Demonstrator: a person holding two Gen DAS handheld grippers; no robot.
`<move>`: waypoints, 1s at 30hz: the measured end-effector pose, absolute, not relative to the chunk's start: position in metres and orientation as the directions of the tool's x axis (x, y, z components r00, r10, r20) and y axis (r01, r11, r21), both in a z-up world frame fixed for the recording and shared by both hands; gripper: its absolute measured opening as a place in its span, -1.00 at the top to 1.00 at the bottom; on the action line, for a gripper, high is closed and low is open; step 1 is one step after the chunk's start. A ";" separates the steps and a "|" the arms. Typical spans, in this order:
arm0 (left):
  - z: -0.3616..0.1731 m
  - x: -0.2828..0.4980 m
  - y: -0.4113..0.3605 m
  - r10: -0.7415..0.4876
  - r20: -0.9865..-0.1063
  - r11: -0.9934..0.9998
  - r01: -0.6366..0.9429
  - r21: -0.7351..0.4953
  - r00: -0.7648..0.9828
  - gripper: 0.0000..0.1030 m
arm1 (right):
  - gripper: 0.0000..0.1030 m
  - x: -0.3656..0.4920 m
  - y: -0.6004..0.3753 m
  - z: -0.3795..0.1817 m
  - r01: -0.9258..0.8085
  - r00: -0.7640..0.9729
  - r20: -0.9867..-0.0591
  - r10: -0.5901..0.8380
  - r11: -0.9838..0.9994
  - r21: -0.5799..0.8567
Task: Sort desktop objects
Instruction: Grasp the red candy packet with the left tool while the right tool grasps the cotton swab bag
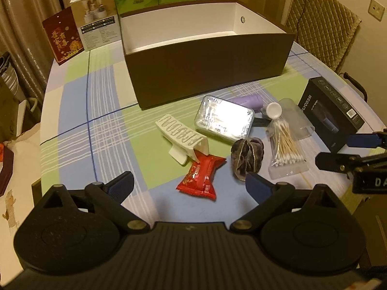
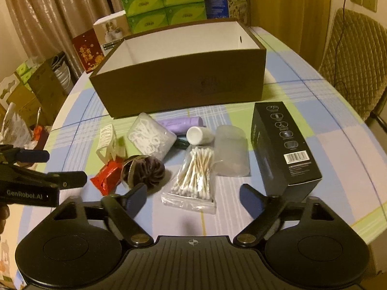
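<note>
My left fingers stand spread wide above the checked green, blue and white cloth on the surface, gripping nothing; the red foil snack packet lies between and just beyond their tips. Touching that packet's far end is the white plastic claw hair clip, tipped on its side. Behind the clip stands the big open cardboard box, brown outside and white inside, and nothing shows inside it. To the right of the clip lies the clear lidded box of white floss picks, with the dark purple velvet scrunchie just in front of it. A lilac cylinder lies behind the floss box, beside a small white-capped bottle.

My right fingers are parted too, somewhat less widely, with nothing pinched; the clear zip bag of wooden cotton swabs lies just ahead of them. A frosted clear plastic cup lies on its side next to the bag, and a black carton with white icons and a barcode sits furthest right.
</note>
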State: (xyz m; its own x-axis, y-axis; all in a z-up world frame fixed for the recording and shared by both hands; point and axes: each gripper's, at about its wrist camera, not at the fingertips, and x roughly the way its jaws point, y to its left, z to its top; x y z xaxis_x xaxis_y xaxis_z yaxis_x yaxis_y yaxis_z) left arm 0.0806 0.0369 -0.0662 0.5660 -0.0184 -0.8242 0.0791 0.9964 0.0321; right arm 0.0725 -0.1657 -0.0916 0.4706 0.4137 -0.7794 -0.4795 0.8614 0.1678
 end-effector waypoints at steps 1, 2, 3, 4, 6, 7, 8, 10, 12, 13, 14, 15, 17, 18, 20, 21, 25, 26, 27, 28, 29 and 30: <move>-0.068 0.083 0.037 -0.021 -0.824 0.996 0.085 0.033 0.567 -0.83 | -0.37 0.075 -0.165 -0.094 -0.477 0.470 -0.782 0.409 0.863 0.166; -0.071 0.085 0.037 -0.024 -0.824 0.995 0.091 0.033 0.566 -0.82 | -0.30 0.077 -0.164 -0.096 -0.476 0.467 -0.785 0.408 0.864 0.166; -0.073 0.087 0.037 -0.026 -0.825 0.995 0.096 0.034 0.564 -0.77 | -0.28 0.079 -0.164 -0.098 -0.476 0.463 -0.787 0.408 0.863 0.168; -0.075 0.090 0.037 -0.028 -0.826 0.994 0.100 0.034 0.563 -0.72 | -0.25 0.081 -0.163 -0.101 -0.473 0.458 -0.791 0.406 0.864 0.170; -0.080 0.094 0.038 -0.034 -0.829 0.994 0.109 0.032 0.558 -0.64 | -0.23 0.084 -0.162 -0.104 -0.477 0.446 -0.795 0.410 0.861 0.176; -0.083 0.096 0.039 -0.034 -0.833 0.993 0.113 0.034 0.553 -0.57 | -0.22 0.087 -0.161 -0.107 -0.474 0.442 -0.799 0.408 0.862 0.177; -0.086 0.098 0.039 -0.037 -0.835 0.992 0.120 0.035 0.549 -0.51 | -0.22 0.088 -0.160 -0.109 -0.471 0.438 -0.803 0.404 0.864 0.177; -0.092 0.103 0.040 -0.044 -0.842 0.991 0.131 0.032 0.538 -0.48 | -0.22 0.092 -0.159 -0.113 -0.466 0.430 -0.809 0.400 0.866 0.181; -0.097 0.106 0.040 -0.053 -0.846 0.990 0.142 0.026 0.531 -0.47 | -0.21 0.096 -0.159 -0.116 -0.459 0.426 -0.814 0.395 0.870 0.182; -0.099 0.108 0.040 -0.056 -0.848 0.989 0.146 0.026 0.528 -0.42 | -0.21 0.098 -0.158 -0.118 -0.455 0.423 -0.817 0.392 0.872 0.182; -0.101 0.110 0.040 -0.060 -0.850 0.988 0.154 0.025 0.523 -0.38 | -0.21 0.100 -0.158 -0.119 -0.451 0.422 -0.819 0.388 0.874 0.182; -0.103 0.112 0.040 -0.064 -0.852 0.987 0.161 0.023 0.520 -0.36 | -0.21 0.101 -0.158 -0.120 -0.448 0.420 -0.821 0.386 0.875 0.182; -0.107 0.115 0.039 -0.073 -0.857 0.985 0.173 0.019 0.511 -0.32 | -0.21 0.104 -0.158 -0.123 -0.441 0.416 -0.825 0.382 0.878 0.184; -0.109 0.117 0.039 -0.075 -0.859 0.984 0.178 0.019 0.507 -0.30 | -0.21 0.105 -0.158 -0.124 -0.438 0.414 -0.827 0.380 0.880 0.185; -0.113 0.121 0.039 -0.079 -0.863 0.982 0.190 0.020 0.499 -0.25 | -0.21 0.107 -0.157 -0.126 -0.434 0.410 -0.830 0.378 0.881 0.187; -0.115 0.123 0.038 -0.083 -0.865 0.980 0.197 0.019 0.495 -0.23 | -0.21 0.108 -0.157 -0.127 -0.432 0.409 -0.831 0.377 0.882 0.188; -0.121 0.129 0.037 -0.090 -0.872 0.977 0.213 0.017 0.481 -0.11 | -0.21 0.112 -0.153 -0.131 -0.433 0.396 -0.836 0.379 0.880 0.194; -0.123 0.130 0.037 -0.091 -0.873 0.976 0.217 0.016 0.478 -0.09 | -0.21 0.113 -0.152 -0.132 -0.433 0.395 -0.837 0.379 0.880 0.194; -0.124 0.132 0.037 -0.093 -0.875 0.975 0.220 0.015 0.475 -0.07 | -0.21 0.114 -0.150 -0.133 -0.435 0.393 -0.838 0.379 0.879 0.194; -0.126 0.133 0.037 -0.095 -0.877 0.975 0.222 0.014 0.471 -0.02 | -0.21 0.115 -0.148 -0.134 -0.437 0.391 -0.838 0.379 0.878 0.193; -0.128 0.134 0.036 -0.096 -0.879 0.974 0.224 0.013 0.466 0.03 | -0.21 0.115 -0.147 -0.135 -0.439 0.390 -0.839 0.379 0.878 0.192; -0.129 0.135 0.036 -0.097 -0.881 0.974 0.226 0.011 0.462 0.06 | -0.21 0.116 -0.145 -0.137 -0.441 0.389 -0.840 0.379 0.877 0.191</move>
